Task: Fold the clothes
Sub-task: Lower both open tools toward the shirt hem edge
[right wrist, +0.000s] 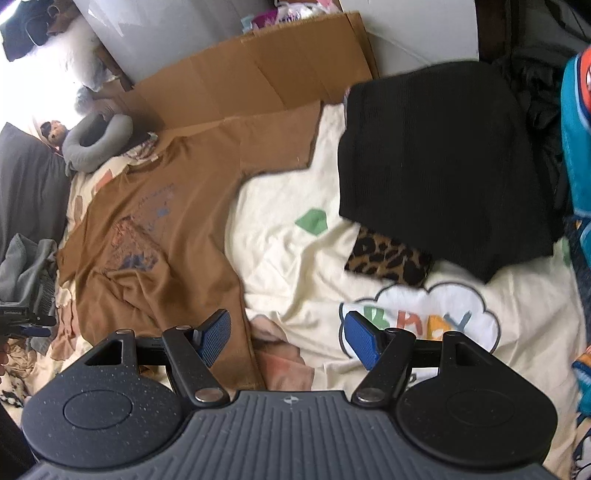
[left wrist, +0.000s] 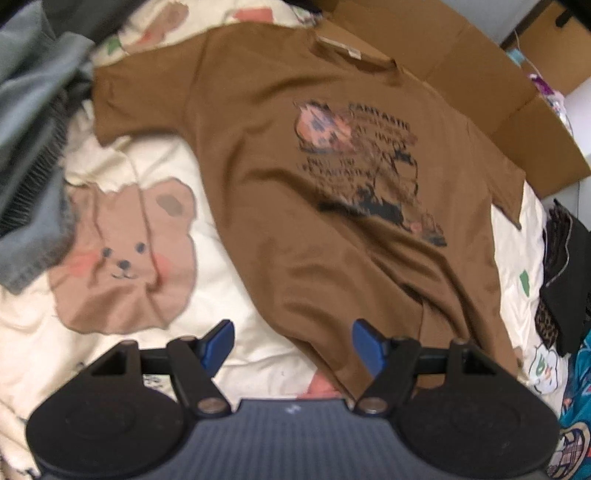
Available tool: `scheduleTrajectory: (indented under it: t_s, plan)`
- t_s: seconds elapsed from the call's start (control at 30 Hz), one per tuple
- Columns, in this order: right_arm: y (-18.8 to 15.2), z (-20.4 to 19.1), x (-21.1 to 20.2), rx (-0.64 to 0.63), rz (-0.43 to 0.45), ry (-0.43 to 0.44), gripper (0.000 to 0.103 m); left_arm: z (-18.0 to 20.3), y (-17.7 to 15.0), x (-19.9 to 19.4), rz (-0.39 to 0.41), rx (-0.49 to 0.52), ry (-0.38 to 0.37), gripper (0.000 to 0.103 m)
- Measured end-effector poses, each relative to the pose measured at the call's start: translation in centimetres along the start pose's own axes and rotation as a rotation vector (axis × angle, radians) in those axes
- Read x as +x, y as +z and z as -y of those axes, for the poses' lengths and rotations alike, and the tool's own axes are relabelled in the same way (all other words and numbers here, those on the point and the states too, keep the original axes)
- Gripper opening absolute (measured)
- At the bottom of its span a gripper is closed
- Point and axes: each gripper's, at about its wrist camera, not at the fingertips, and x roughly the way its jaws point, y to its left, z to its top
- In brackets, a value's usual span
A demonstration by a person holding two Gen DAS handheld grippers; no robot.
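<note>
Bear-print bedding (left wrist: pixel 122 254), flattened cardboard (right wrist: pixel 258 77), pale wall (right wrist: pixel 177 33)

Shirt print (left wrist: pixel 365 166) lettering blurred

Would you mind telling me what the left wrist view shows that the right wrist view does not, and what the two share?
Only the left wrist view shows the brown bear face printed on the bedding, the shirt's neckline label and the open left gripper at the shirt's hem.

Only the right wrist view shows the grey ring-shaped pillow, the cloud print with coloured letters and the open right gripper, empty over the bedding.

Both show the brown printed T-shirt lying flat on the cream bedding, the flattened cardboard, and the folded black garment atop a leopard-print item.
</note>
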Motion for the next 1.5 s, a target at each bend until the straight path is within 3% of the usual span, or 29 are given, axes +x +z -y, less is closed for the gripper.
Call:
scheduleTrajectory:
  t_s: [0.27,0.57,0.9,1.13,1.27,1.37,1.43,1.5]
  plan:
    - [-2.8,0.1,3.3,-0.009,-0.063,-0.008,0.074,1.4,-1.6,4.1,-0.069,0.021,-0.052,0.073]
    - [-4.6,0.0,5.3,0.002,-0.081,-0.007,0.074,1.9,-3.1,6.7,-0.102,-0.030,-0.121,0.073]
    - [-6.0,-2.0,9.1,-0.022,-0.153,0.062,0.073,3.5,-5.3,9.2,-0.168,-0.037,-0.172,0.073]
    - [-6.6,-2.9,11.6,-0.039,-0.169,0.094,0.057,3.1,-6.9,9.6,-0.179,-0.043,-0.155,0.072]
    - [-6.7,-2.8,12.9,-0.033,-0.185,0.096,0.056,2.9,-7.3,9.2,-0.176,-0.056,-0.160,0.071]
    - [-6.7,-2.8,13.6,-0.027,-0.194,0.103,0.044,2.8,-7.5,9.1,-0.179,-0.060,-0.165,0.069]
    - [-6.6,-3.0,13.8,-0.027,-0.203,0.116,0.021,2.8,-7.5,9.2,-0.176,-0.073,-0.170,0.068]
    - [-6.4,-3.2,13.9,-0.034,-0.212,0.122,0.008,2.7,-7.6,9.4,-0.174,-0.086,-0.175,0.068]
